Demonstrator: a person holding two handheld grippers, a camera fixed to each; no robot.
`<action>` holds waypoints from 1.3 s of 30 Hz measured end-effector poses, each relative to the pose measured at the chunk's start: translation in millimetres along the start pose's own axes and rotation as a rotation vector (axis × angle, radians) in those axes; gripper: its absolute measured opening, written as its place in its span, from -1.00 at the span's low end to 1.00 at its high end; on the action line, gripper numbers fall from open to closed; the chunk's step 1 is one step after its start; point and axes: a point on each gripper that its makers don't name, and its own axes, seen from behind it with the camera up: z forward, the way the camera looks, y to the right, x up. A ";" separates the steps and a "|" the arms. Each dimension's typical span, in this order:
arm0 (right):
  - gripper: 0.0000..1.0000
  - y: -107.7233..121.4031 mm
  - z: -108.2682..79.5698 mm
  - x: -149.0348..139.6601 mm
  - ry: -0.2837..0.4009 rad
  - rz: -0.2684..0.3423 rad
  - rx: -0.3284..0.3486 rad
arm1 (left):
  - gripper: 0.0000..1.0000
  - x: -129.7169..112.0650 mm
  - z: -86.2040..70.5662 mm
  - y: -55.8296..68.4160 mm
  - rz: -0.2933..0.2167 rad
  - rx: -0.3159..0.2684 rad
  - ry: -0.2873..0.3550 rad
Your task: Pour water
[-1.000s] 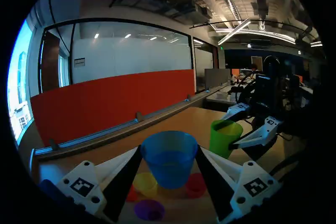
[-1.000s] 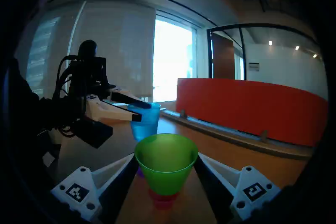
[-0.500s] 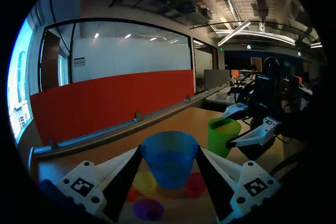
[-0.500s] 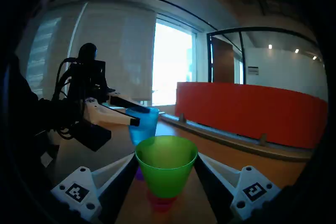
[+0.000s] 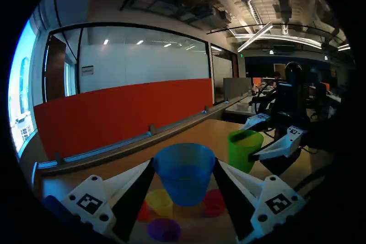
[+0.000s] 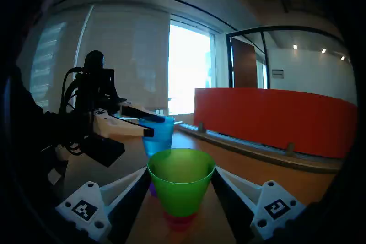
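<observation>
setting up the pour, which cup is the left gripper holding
The blue cup, between the fingers of the left gripper. The right gripper holds the green cup; yellow cup, red cup and purple cup sit on the table.

Very little is changing, and every shift is slight. In the right gripper view, the blue cup in the left tool is coming back up a touch after dipping half a second ago, and is ending slightly lower than a second ago. The orange wall is shifting the same way. In the left gripper view, the green cup in the right tool is ending a shade left of its earlier spot, and the purple cup on the table is sliding a hair lower in view.
</observation>
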 end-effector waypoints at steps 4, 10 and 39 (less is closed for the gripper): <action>0.82 -2.0 0.7 -2.7 -0.008 -0.001 0.011 | 0.76 3.1 -0.7 -2.3 0.016 0.006 0.010; 0.82 -4.7 2.1 -5.0 -0.012 0.000 0.023 | 0.76 8.6 -1.9 -5.6 0.063 0.021 0.023; 0.82 -19.5 9.9 -26.4 -0.048 0.011 0.078 | 0.76 40.1 0.5 8.3 0.349 0.034 0.063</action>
